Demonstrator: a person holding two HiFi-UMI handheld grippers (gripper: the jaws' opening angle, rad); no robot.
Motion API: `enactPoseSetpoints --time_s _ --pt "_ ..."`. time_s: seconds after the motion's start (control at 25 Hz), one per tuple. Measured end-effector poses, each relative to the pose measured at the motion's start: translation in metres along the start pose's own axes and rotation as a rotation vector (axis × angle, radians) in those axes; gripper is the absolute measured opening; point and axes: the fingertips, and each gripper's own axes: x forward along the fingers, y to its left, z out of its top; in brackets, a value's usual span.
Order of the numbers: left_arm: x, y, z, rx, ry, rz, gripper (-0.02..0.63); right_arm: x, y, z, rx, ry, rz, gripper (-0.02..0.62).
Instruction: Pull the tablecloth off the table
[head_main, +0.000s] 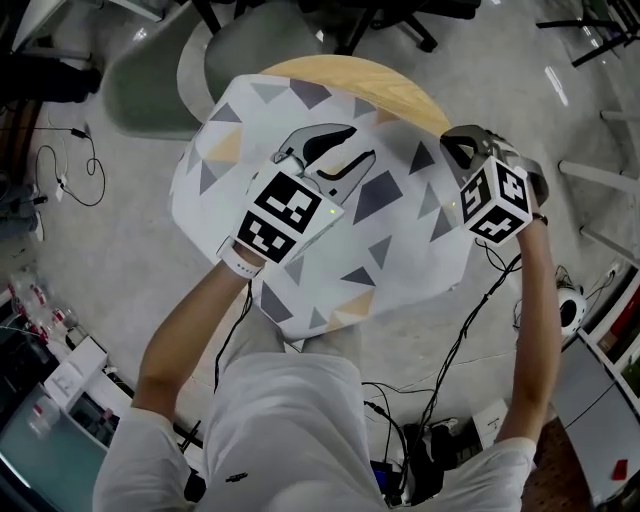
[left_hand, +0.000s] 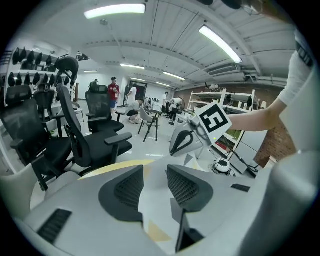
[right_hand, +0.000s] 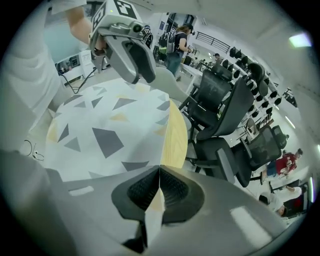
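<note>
A white tablecloth (head_main: 400, 235) with grey and tan triangles covers most of the round wooden table (head_main: 370, 78); bare wood shows along the far edge. My left gripper (head_main: 362, 142) hovers over the cloth's middle. In the left gripper view that gripper (left_hand: 155, 172) stands open, with a raised fold of tablecloth (left_hand: 155, 200) in the gap and the pads not pressing it. My right gripper (head_main: 455, 145) is at the cloth's right edge. In the right gripper view it (right_hand: 160, 170) is shut on a pinch of the tablecloth (right_hand: 115, 125), beside the bare table (right_hand: 175, 135).
A grey chair shell (head_main: 150, 70) stands beyond the table. Black office chairs (right_hand: 220, 115) crowd its far side, and more chairs (left_hand: 95, 130) show in the left gripper view. Cables (head_main: 70, 160) lie on the floor at left, with more cables (head_main: 440, 400) by my feet.
</note>
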Motion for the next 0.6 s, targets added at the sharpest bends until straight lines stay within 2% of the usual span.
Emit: enactPoseSetpoints --time_s 0.2,0.6 --pt "0.009 0.014 0.007 0.093 0.031 0.01 0.16 -0.012 0.005 0.009 -0.032 -0.02 -0.02 0.011" --pt "0.032 0.052 -0.011 0.262 0.159 0.007 0.21 -0.03 0.009 0.023 -0.08 -0.053 -0.023 0.011"
